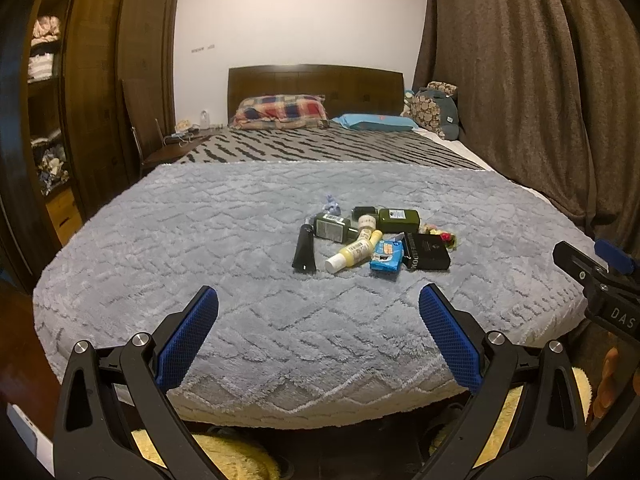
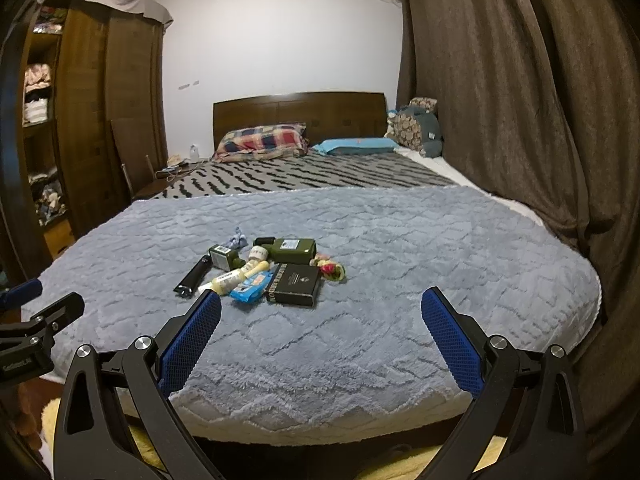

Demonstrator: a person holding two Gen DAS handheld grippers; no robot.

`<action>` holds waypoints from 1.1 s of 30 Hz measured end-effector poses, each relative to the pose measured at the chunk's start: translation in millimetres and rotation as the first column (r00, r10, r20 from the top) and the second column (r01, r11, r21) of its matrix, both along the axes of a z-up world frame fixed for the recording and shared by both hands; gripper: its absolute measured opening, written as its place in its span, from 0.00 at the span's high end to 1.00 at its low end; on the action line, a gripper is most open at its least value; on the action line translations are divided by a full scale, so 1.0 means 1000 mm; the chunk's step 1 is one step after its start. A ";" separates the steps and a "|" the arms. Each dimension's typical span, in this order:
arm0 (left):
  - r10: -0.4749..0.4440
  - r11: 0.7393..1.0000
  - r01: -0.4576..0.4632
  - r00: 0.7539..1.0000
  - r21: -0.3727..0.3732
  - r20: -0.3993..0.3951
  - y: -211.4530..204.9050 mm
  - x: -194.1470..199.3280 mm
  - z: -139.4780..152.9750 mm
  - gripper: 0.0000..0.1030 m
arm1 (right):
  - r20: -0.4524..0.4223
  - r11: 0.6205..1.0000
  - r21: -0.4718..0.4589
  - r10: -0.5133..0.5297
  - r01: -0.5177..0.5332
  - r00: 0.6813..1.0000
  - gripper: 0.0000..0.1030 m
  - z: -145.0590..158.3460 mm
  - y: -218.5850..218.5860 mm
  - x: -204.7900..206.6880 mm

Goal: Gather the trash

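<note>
Trash [image 1: 360, 240] clusters on grey blanket [image 1: 200, 240] covering bed, curtains [image 1: 520, 80] beside.

White capital letters "DAS" can be read on the black body of the right gripper [image 1: 596, 280], cut off at the picture's edge. Gold lettering runs along the flat black cardboard box [image 1: 426, 251], but is too blurred to read.

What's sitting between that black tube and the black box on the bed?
Between the black tube and black box lie a pale yellow bottle and a blue packet, clearest in the left wrist view.
</note>
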State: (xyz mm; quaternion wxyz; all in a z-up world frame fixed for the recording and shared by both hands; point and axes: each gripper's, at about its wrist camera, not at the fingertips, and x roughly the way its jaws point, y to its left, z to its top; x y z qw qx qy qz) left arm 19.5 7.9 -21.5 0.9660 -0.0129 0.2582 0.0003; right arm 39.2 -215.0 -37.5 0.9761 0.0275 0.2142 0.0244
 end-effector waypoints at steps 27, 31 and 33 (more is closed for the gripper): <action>-0.068 0.995 0.077 0.986 0.055 -0.153 0.008 0.098 -0.074 0.08 | -0.208 1.000 0.013 0.022 -0.020 0.978 0.03 -0.080 0.020 0.114; -0.103 0.994 0.108 0.980 0.023 -0.171 0.009 0.117 -0.085 0.08 | -0.238 0.999 0.038 0.010 -0.001 0.971 0.03 -0.095 0.024 0.143; -0.120 0.991 0.130 0.977 0.044 -0.175 0.005 0.128 -0.091 0.10 | -0.246 0.999 0.050 0.013 0.000 0.969 0.03 -0.101 0.027 0.154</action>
